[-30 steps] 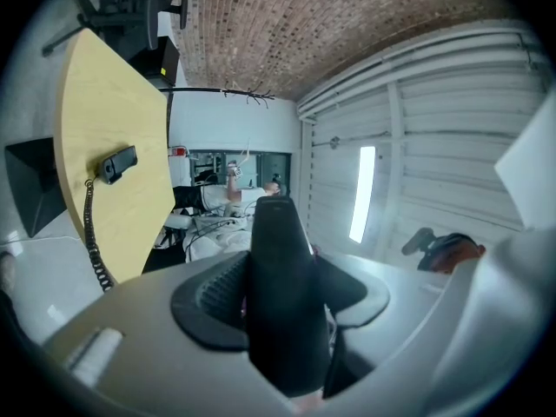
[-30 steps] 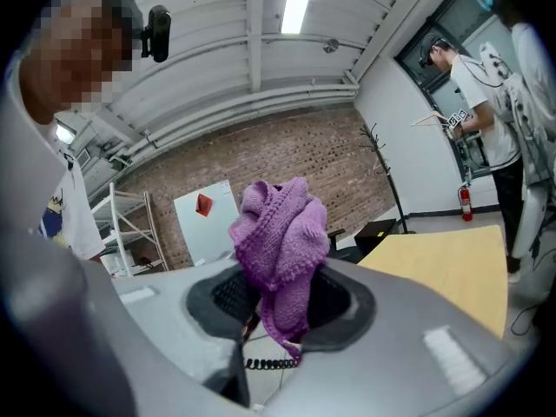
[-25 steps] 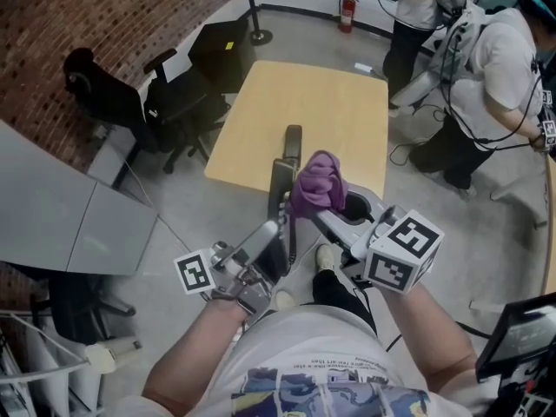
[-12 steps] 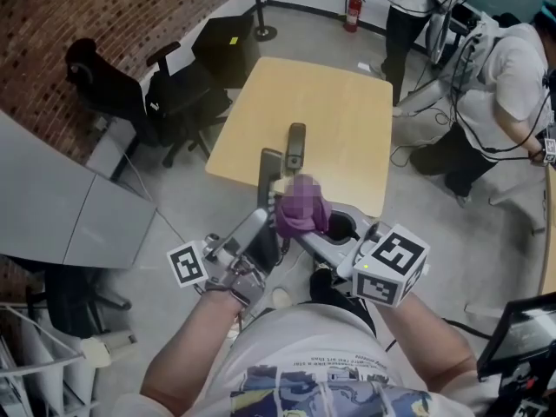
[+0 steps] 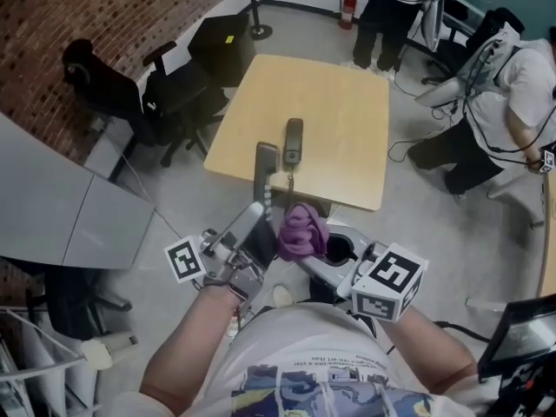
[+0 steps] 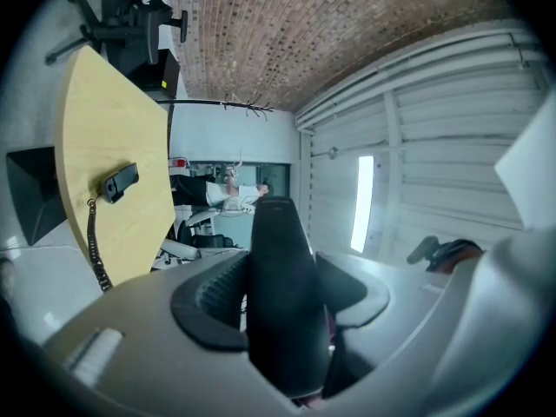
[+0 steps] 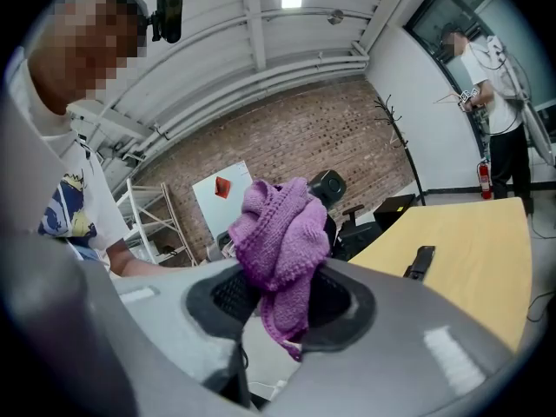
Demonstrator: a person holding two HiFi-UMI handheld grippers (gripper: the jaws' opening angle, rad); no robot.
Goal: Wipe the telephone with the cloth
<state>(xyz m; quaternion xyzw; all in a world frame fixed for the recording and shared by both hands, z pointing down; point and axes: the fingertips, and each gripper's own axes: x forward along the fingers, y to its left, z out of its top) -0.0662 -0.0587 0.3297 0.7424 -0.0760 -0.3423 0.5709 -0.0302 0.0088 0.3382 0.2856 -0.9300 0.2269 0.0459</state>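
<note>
In the head view my left gripper (image 5: 259, 226) is shut on a dark telephone handset (image 5: 264, 174), which sticks up over the near edge of the wooden table (image 5: 339, 102). The left gripper view shows that handset (image 6: 282, 302) clamped between the two pads. The telephone's other part (image 5: 294, 140) lies on the table, and a coiled cord (image 6: 95, 241) hangs from it. My right gripper (image 5: 306, 248) is shut on a bunched purple knitted cloth (image 5: 301, 230), held just right of the handset's lower end. In the right gripper view the cloth (image 7: 280, 246) bulges out between the jaws.
Black office chairs (image 5: 174, 94) stand left of the table beside a brick wall. Two people (image 5: 508, 102) are at the back right among cables, near a red fire extinguisher (image 5: 346, 11). A grey partition (image 5: 69, 215) is at the left, a monitor (image 5: 521, 341) at the lower right.
Both grippers have drawn back towards me. The cloth has come down from the handset's upper part to beside its lower end. The people at the back have shifted.
</note>
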